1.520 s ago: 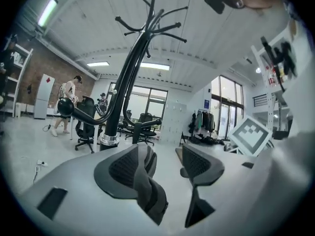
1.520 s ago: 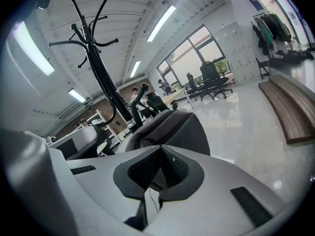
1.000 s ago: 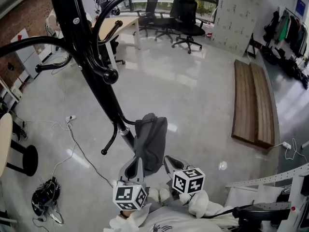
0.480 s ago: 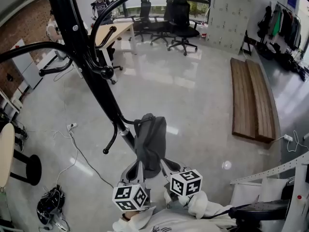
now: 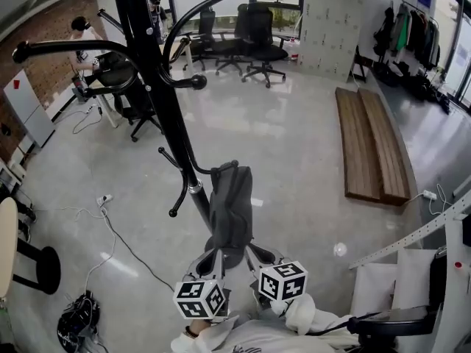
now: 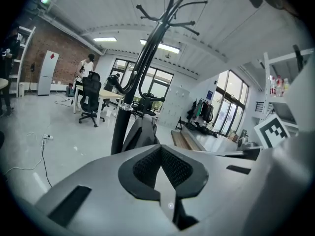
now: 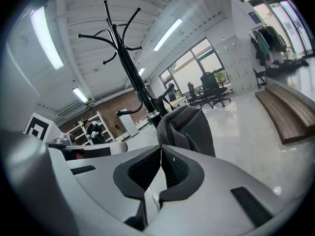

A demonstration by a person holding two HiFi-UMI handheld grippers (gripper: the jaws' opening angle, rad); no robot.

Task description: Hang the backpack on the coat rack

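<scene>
A dark grey backpack [image 5: 229, 212] hangs by its top loop from a low hook of the black coat rack [image 5: 165, 116]. It rests against the pole, clear of the floor. My left gripper [image 5: 208, 259] and right gripper [image 5: 259, 254] sit side by side just below the bag's bottom, near my body. Both are shut with nothing between the jaws. In the left gripper view the closed left gripper [image 6: 160, 149] points at the backpack [image 6: 140, 134] and the coat rack [image 6: 123, 122]. In the right gripper view the closed right gripper [image 7: 160, 149] faces the backpack [image 7: 189, 129].
Wooden planks [image 5: 368, 145] lie on the floor to the right. Office chairs [image 5: 257, 43] and desks stand at the back, with a person [image 5: 81, 31] at the far left. Cables [image 5: 103, 212] trail left of the rack's base. A round black stool [image 5: 40, 267] stands at left, and a white shelf frame [image 5: 412, 234] at right.
The view has pulled back and lifted, so rack and backpack look farther away. Both grippers stay shut and empty, drawn slightly away from the bag. The backpack still hangs on its hook.
</scene>
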